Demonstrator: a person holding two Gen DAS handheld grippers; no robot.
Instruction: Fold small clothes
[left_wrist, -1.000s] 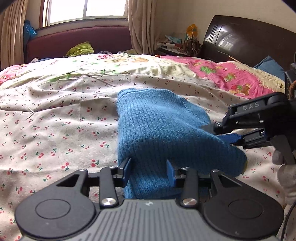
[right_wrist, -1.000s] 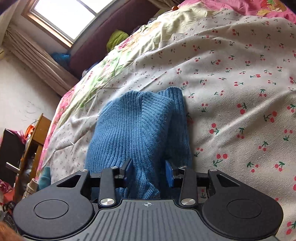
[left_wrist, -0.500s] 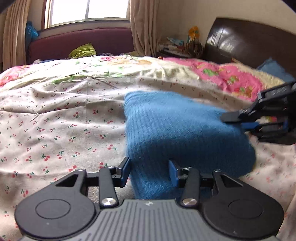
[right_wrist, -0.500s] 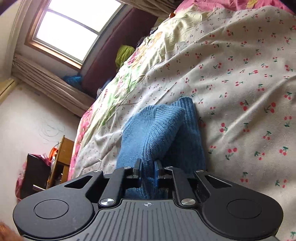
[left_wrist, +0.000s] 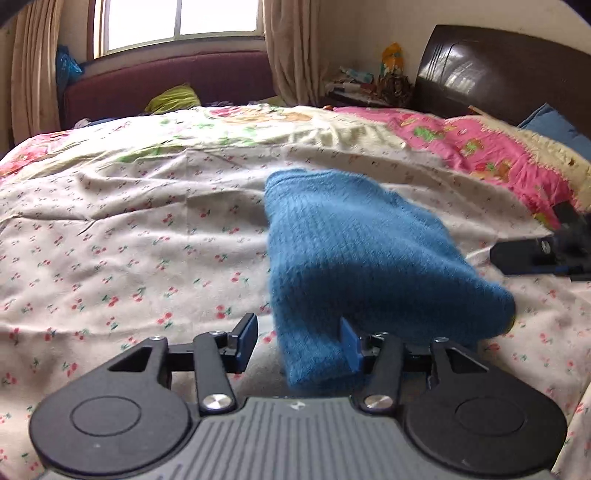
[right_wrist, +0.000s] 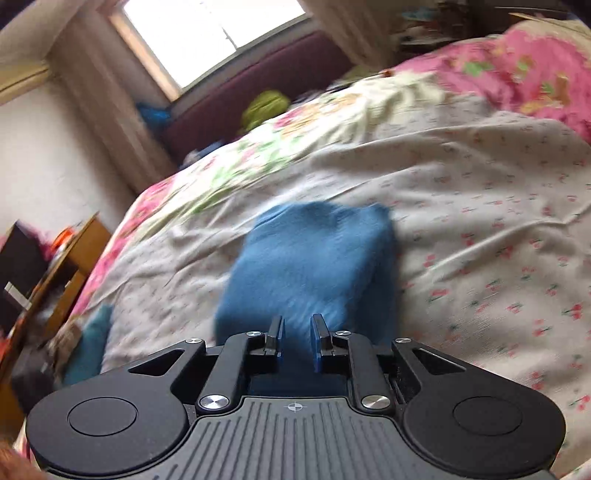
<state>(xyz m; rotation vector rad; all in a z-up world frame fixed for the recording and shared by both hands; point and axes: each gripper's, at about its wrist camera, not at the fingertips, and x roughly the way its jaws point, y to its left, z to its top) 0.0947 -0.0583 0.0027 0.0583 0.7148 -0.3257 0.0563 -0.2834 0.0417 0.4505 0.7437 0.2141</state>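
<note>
Right now a blue knitted garment (left_wrist: 354, 258) lies in a soft lump on the bed sheet (left_wrist: 110, 240), which is cream with small red cherries on it. The lump sits near the middle of the bed.

The left gripper (left_wrist: 299, 341) is low over the sheet at the near end of the garment. Its two blue fingers (left_wrist: 246, 339) are wide apart. The near edge of the blue knit hangs between them and touches the right-side finger. The other finger has only sheet beside it, so this claw is not squeezing anything.

The right gripper (right_wrist: 296, 341) is at another edge of the same garment (right_wrist: 314, 266). Its fingers (right_wrist: 275, 338) are close together with a narrow gap, and blue knit fills that gap. It looks pinched on the cloth, but the picture is blurry, so the hold is not sharp to see. In the left wrist view the right gripper (left_wrist: 543, 254) shows as a dark shape at the far right, near the garment.

A pink quilt (left_wrist: 480, 155) with bright shapes lies at the head of the bed, next to a dark headboard (left_wrist: 498, 66). A window (left_wrist: 177, 22) glows behind the bed, and a yellow-green bundle (left_wrist: 173, 98) rests below it
</note>
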